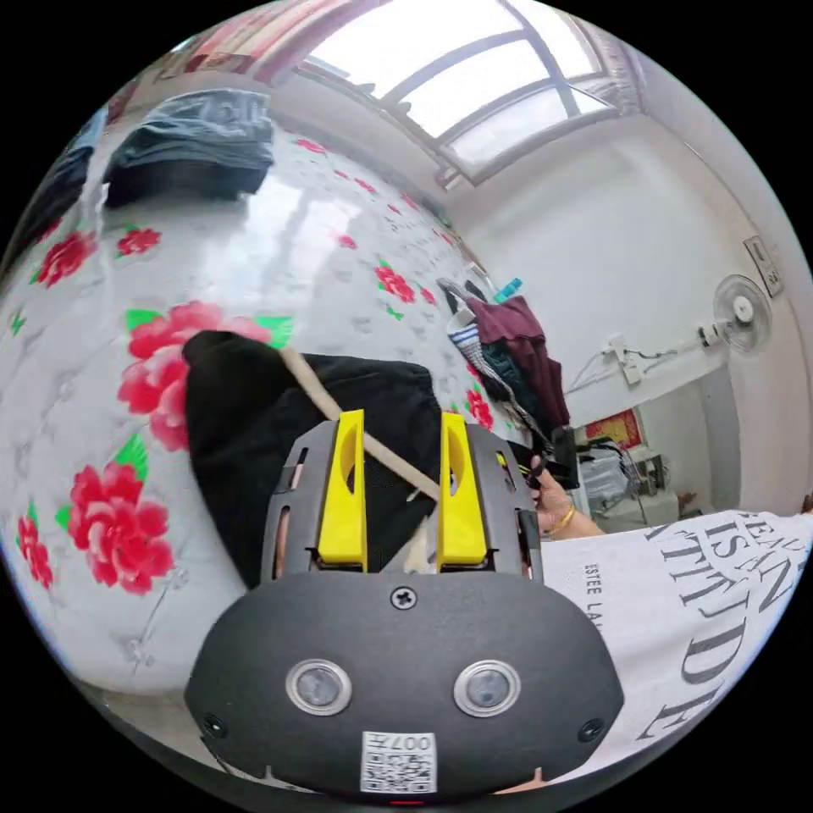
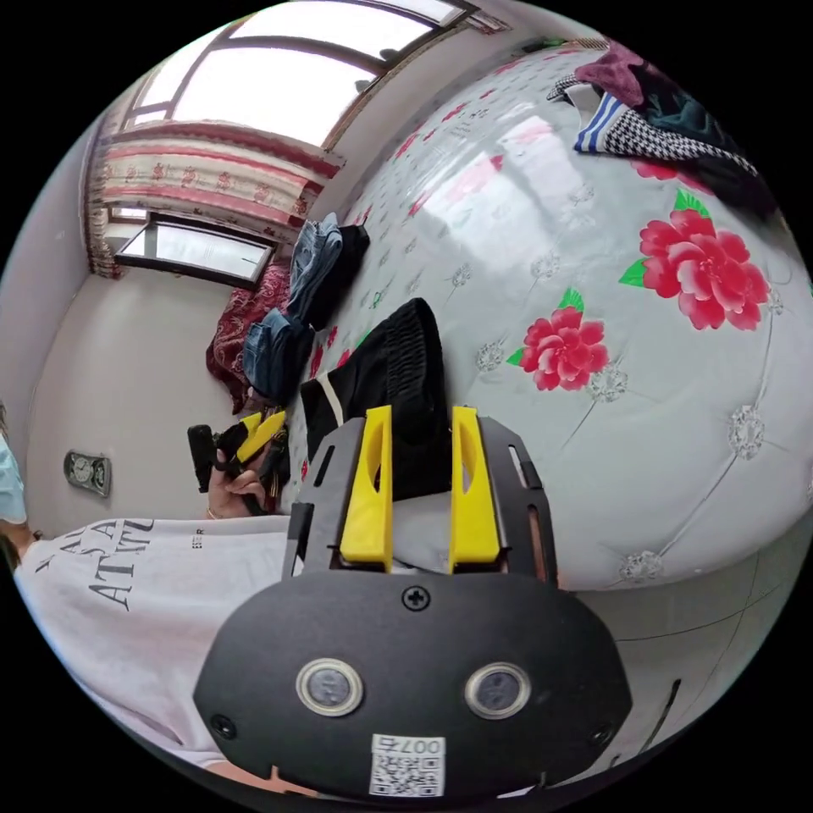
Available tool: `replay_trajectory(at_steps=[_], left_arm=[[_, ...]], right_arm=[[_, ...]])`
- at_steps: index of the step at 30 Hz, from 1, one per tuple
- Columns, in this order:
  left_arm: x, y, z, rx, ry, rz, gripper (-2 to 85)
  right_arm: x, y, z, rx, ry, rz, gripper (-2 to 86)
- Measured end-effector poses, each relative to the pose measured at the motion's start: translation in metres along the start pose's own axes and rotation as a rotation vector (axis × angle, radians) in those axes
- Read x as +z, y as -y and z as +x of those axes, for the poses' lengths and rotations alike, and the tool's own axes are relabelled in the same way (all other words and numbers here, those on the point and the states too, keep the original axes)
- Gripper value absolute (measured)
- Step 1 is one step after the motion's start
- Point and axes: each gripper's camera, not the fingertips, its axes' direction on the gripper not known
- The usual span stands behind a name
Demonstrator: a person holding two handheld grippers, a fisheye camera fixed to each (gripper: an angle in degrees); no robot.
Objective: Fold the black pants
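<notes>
Left gripper (image 1: 400,483) jaws parted, nothing held, hovering over the near edge of the black pants (image 1: 254,423). Pants lie already bundled on the flowered bed cover (image 1: 279,229), tan side stripe (image 1: 339,419) running diagonally under the jaws. Right gripper (image 2: 421,487) also released, jaws apart, just short of the pants' ribbed waistband end (image 2: 406,364); long axis runs away from it. Both look about equally near. Other clothes piles (image 1: 508,356) sit well apart.

Black pants (image 1: 254,440) with a beige stripe on a white, red-flowered bedspread (image 1: 279,246); yellow jaws.
</notes>
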Motion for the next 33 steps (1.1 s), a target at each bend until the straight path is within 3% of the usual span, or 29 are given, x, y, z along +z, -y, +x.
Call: replay_trajectory(at_steps=[5,10,13,18,24,28,30,33], left_arm=[[-0.019,-0.047,-0.086,-0.324,0.151,0.048,15.8],[0.038,-0.063,-0.114,-0.404,0.071,-0.041,17.5],[0.069,-0.059,-0.114,-0.384,0.077,-0.080,12.6],[0.058,-0.038,-0.114,-0.397,0.004,-0.004,4.6],[0.027,0.071,-0.114,-0.234,-0.084,0.051,4.1],[-0.025,0.206,-0.127,-0.069,-0.091,0.169,3.9],[-0.051,0.275,-0.135,-0.020,-0.063,0.236,4.1],[-0.071,0.383,-0.147,0.047,0.166,0.294,5.7]], right_arm=[[0.013,0.057,0.039,0.040,0.133,-0.126,13.0],[0.044,0.089,0.057,0.049,0.255,-0.286,13.2],[0.081,0.099,0.054,0.060,0.360,-0.448,11.5],[0.088,0.118,0.023,-0.037,0.250,-0.491,7.1],[0.093,0.197,-0.076,-0.172,0.331,-0.426,5.1],[0.123,0.305,-0.202,-0.384,0.345,-0.350,5.1],[0.146,0.355,-0.261,-0.452,0.348,-0.298,5.3],[0.208,0.426,-0.345,-0.525,0.212,-0.189,6.3]])
